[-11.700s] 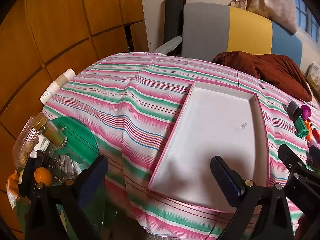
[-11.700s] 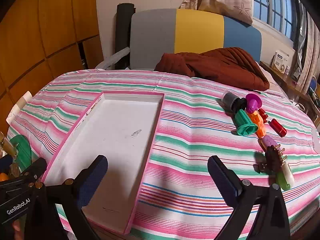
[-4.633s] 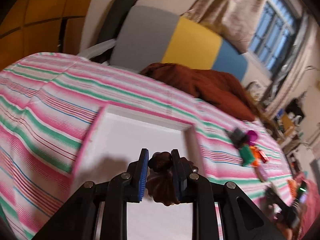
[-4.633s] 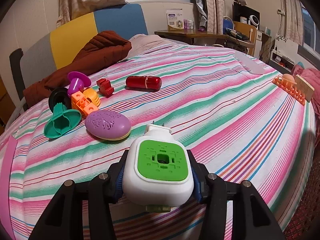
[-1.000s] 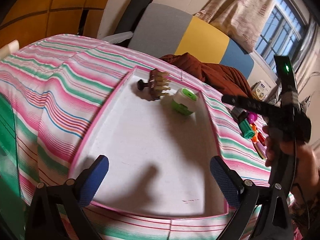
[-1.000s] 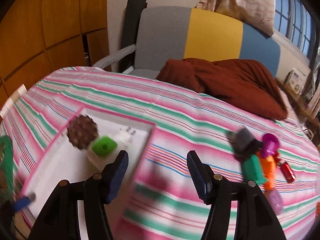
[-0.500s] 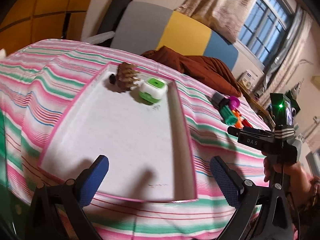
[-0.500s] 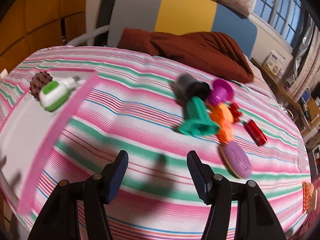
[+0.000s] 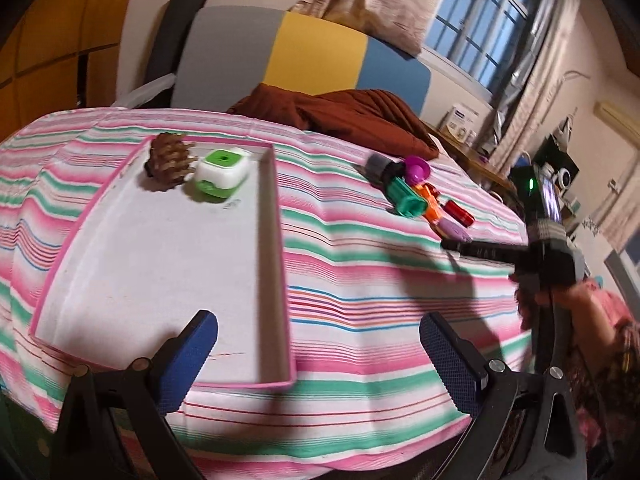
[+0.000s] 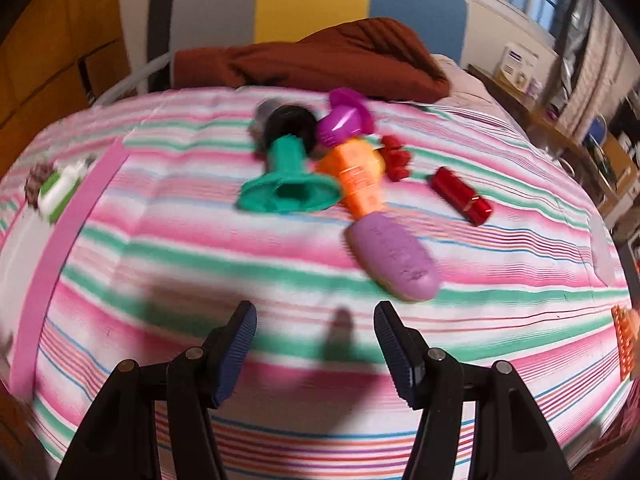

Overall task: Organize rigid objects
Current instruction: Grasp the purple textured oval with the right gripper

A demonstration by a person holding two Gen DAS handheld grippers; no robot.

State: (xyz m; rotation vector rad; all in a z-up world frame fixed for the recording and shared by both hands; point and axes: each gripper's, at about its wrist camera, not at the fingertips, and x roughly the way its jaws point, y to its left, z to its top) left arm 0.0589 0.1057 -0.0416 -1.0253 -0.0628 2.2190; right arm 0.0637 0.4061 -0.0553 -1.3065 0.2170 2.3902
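Observation:
A white tray with a pink rim (image 9: 276, 208) lies on the striped bedspread and holds a brown spiky brush (image 9: 168, 158) and a green-and-white plug device (image 9: 220, 174) at its far end. My left gripper (image 9: 320, 354) hangs open and empty over the tray's near right corner. My right gripper (image 10: 316, 332) is open and empty just short of a purple oval piece (image 10: 394, 258). Beyond it lie a teal flared piece (image 10: 290, 188), an orange piece (image 10: 358, 178), a magenta piece (image 10: 344, 120), a black-and-grey cylinder (image 10: 288, 120), a small red block (image 10: 396, 158) and a red tube (image 10: 462, 196).
A rust-brown blanket (image 10: 320, 58) is heaped at the head of the bed, against a grey, yellow and blue headboard (image 9: 288, 52). An orange rack (image 10: 624, 340) sits at the bed's right edge. A person's hand (image 9: 576, 304) holds the right gripper's handle. Furniture stands by the window on the right.
My right gripper has swung from the tray to the loose pile on the right and come close to the purple oval piece. My left gripper has shifted right along the tray's near edge.

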